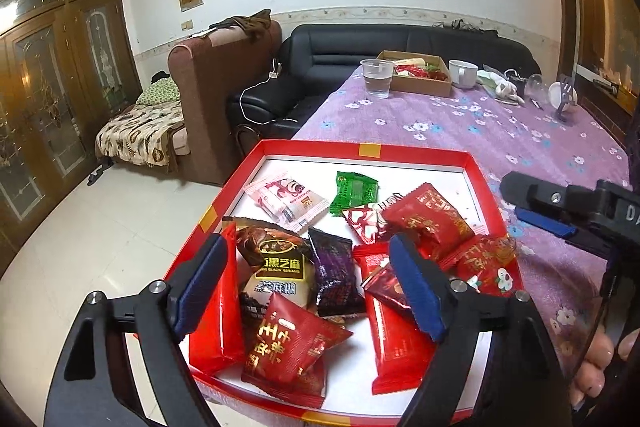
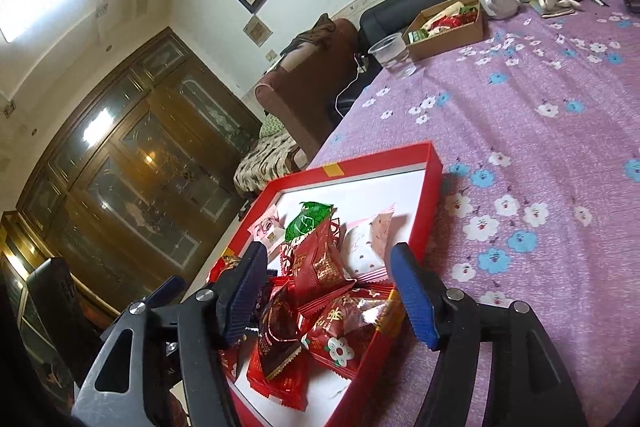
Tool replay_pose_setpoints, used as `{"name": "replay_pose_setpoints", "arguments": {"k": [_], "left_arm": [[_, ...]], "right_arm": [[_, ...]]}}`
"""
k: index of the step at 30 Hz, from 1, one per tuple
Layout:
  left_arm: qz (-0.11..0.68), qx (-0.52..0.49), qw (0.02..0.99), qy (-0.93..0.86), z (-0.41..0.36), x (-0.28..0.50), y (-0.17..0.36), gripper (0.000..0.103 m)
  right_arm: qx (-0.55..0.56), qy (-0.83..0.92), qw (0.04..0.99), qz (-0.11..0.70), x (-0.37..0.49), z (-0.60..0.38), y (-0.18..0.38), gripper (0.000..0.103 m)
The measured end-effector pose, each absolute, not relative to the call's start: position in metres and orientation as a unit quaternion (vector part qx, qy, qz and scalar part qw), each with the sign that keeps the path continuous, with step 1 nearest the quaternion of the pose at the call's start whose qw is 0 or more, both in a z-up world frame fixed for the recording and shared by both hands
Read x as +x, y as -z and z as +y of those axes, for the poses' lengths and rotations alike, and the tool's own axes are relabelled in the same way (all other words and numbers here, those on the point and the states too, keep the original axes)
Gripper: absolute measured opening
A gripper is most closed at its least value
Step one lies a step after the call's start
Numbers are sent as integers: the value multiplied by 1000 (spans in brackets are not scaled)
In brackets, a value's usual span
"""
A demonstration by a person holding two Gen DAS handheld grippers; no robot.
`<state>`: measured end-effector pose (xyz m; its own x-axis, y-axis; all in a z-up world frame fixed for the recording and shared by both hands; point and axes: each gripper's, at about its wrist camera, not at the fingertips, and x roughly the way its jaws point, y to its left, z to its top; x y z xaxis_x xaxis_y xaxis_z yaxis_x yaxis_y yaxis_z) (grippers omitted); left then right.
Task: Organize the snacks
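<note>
A red tray with a white floor sits at the table's near left corner and holds several wrapped snacks: red packets, a black sesame packet, a purple one, a green one and a pink one. My left gripper hovers open over the near snacks, holding nothing. My right gripper is open over the tray's right side, above red packets, and also shows in the left wrist view. The green packet lies farther in.
A purple flowered cloth covers the table. At its far end stand a clear plastic cup, a brown cardboard box with more snacks, a white mug and small clutter. A black sofa and brown armchair lie beyond.
</note>
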<state>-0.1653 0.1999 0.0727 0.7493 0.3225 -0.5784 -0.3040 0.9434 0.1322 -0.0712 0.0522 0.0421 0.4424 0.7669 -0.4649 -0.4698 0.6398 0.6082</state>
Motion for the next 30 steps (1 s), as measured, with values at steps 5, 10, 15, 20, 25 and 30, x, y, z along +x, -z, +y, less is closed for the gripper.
{"name": "replay_pose_setpoints", "arguments": {"k": [5,10,15,20,25,30], "left_arm": [[311,18,936,-165,192,-167,-76,83],[306,22,938,-161,183,-172,-81,83],[307,28,938,-157,174,-175,-82,83],[311,26,936,-161,170,-179,-83,83],[304,38,936,-172,163,-186,-87,83],[292,42,941,-167,155,-200,-94,83]], "right_arm": [[201,-372,830,363,-78,40,-48,69],[202,-368,836,354,-85,27,-54,70],[197,-370,839,346,-94,16,-58,73],[180,-374,844,339,-106,11,-60,74],[178,-372,848,333,-117,3,-62,74],[178,-372,851,323,-130,-7,-68,74]]}}
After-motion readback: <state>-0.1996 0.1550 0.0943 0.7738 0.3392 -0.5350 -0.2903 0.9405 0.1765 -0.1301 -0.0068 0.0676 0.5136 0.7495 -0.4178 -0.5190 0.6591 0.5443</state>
